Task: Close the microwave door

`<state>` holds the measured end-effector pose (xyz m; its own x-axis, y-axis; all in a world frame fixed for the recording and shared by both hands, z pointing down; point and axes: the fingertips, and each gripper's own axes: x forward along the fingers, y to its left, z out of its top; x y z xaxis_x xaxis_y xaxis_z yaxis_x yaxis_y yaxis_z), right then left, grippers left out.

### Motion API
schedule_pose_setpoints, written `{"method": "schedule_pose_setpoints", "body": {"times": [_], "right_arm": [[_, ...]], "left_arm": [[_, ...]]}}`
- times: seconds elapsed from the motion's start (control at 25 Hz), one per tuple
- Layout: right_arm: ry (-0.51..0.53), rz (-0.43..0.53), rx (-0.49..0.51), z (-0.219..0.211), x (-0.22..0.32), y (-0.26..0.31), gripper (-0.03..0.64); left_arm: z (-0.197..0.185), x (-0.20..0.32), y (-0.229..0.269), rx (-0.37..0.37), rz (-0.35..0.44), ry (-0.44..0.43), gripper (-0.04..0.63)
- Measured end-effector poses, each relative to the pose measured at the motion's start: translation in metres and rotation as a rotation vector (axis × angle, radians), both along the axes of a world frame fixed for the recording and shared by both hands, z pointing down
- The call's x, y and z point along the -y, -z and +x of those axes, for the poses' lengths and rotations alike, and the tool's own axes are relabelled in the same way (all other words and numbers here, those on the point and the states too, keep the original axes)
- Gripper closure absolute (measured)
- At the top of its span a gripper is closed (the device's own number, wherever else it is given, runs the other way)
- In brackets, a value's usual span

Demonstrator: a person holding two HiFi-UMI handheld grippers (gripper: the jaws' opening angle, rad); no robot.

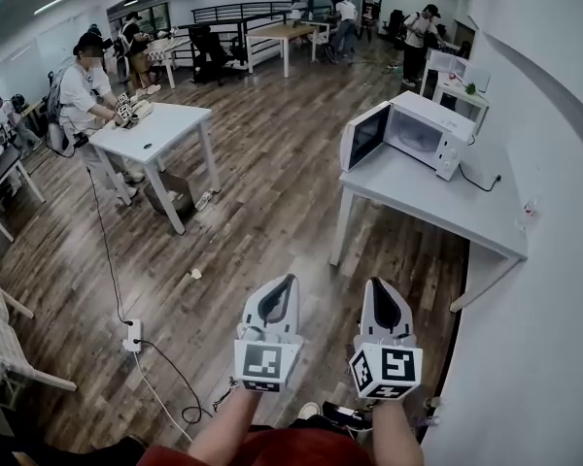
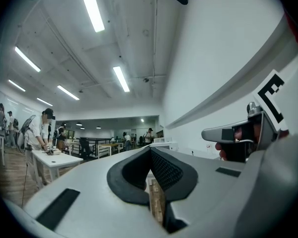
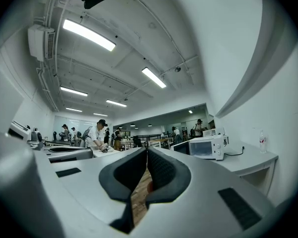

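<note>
A white microwave [image 1: 418, 124] stands on a grey table [image 1: 437, 207] against the right wall, ahead of me and some way off. Its door [image 1: 365, 136] hangs open to the left, swung out past the table's edge. The right gripper view has the microwave [image 3: 208, 147] at mid right with its open door [image 3: 181, 148] on the left side. My left gripper [image 1: 288, 280] and right gripper [image 1: 376, 282] are held side by side over the wooden floor, pointing level toward the table. Both are shut with nothing between the pads, as their own views show for the left gripper [image 2: 150, 149] and the right gripper [image 3: 147, 150].
The white wall [image 1: 549, 289] runs close along my right. A white table [image 1: 155, 129] with a person working at it stands at left. A power strip [image 1: 132, 335] and its cable lie on the floor at lower left. More tables and people fill the back.
</note>
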<state>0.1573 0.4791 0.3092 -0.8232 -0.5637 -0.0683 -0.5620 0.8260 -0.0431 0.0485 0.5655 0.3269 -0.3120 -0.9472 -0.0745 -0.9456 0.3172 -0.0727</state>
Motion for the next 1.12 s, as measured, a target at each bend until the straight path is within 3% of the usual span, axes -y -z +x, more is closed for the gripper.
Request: {"method": "schedule_pose_setpoints", "body": {"times": [0.6,1.12], "right_arm": [[-0.014,-0.011,-0.021,-0.047,0.082,-0.022,0.588],[-0.089,0.01,-0.045,-0.162,0.157,-0.024,0.588]], "left_arm": [[-0.047,0.085,-0.011,-0.013,0.009,-0.026,0.569],[-0.168,0.165,-0.014,-0.029,0.03,-0.108,0.569]]}}
